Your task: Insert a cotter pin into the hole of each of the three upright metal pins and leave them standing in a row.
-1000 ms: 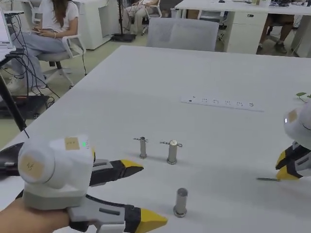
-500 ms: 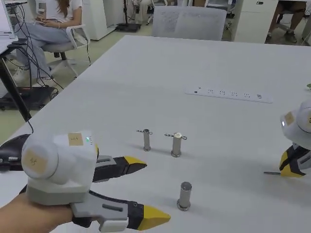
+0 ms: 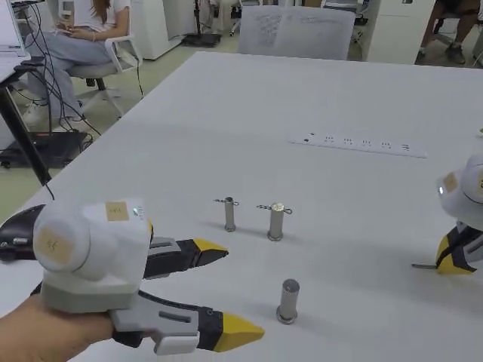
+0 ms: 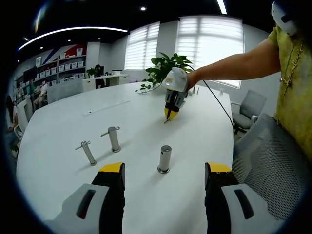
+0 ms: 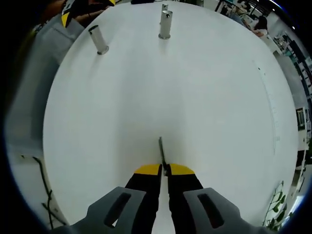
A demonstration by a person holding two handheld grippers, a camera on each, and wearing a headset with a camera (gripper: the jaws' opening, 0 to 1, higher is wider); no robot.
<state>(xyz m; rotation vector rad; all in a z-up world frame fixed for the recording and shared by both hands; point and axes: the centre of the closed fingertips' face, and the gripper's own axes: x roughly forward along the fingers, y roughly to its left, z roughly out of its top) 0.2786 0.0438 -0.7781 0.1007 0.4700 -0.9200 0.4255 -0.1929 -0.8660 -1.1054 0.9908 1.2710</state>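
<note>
The right gripper point(image 5: 164, 169) had its fingers clamped tight on the cotter pin point(image 5: 161, 151). It poked straight out past the tips, long axis in line with the fingers, low over the table point(image 3: 339, 98). Its back end was buried between them, and whether its tip touched down was unclear. The left gripper point(image 3: 241, 292) had its fingers spread wide, near the bare metal pin point(image 3: 287, 301).

Your left hand point(image 3: 38, 339) holds the left gripper point(image 3: 235, 292) low and flat with its two jaws wide apart, while your right arm point(image 4: 229, 63) reaches far out and tips the right gripper point(image 3: 449, 264) down, its jaws pinched on a thin cotter pin point(image 5: 160, 151).
</note>
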